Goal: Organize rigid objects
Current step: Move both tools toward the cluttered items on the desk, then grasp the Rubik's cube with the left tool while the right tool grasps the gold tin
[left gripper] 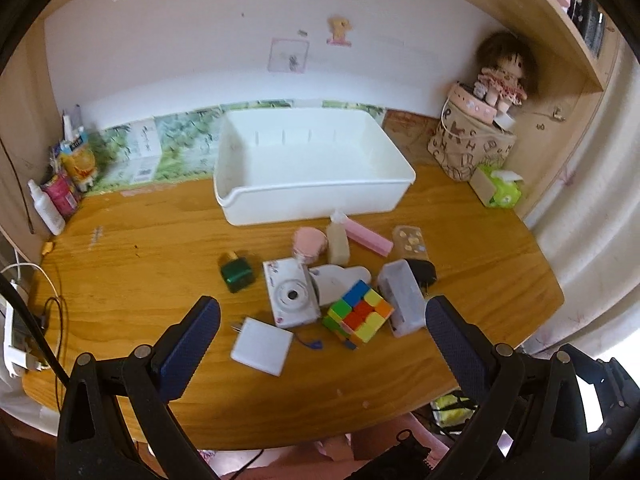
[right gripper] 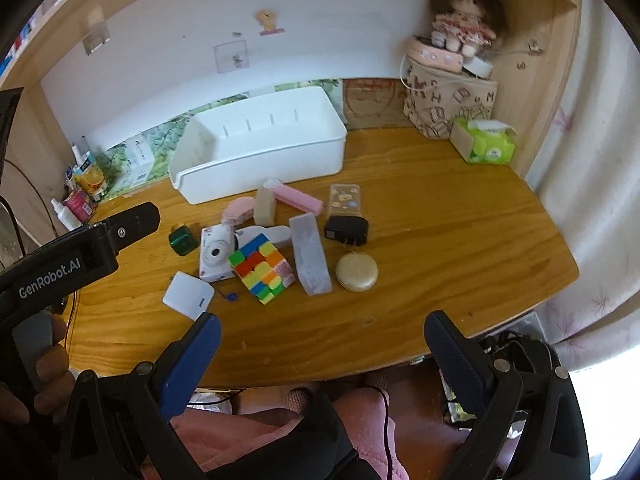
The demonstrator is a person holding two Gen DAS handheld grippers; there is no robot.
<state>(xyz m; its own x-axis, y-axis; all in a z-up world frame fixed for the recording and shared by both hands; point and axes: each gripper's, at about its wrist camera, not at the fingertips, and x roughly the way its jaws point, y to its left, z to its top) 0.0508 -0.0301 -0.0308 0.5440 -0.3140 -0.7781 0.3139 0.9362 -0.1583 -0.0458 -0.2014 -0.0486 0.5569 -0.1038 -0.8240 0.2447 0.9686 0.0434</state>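
both claws hang spread and empty over the near edge of the desk [left gripper: 120, 240] — the left claw [left gripper: 320, 320] aimed at the clutter, the right claw [right gripper: 320, 336] further back. the white bin [left gripper: 312, 168] sits at 12 o'clock by the wall, open and bare, likely the place the loose things belong. the puzzle cube [left gripper: 358, 312], toy camera [left gripper: 290, 294] and white charger [left gripper: 262, 346] lie bunched at centre, close to the left claw — i'd guess one of these goes first.
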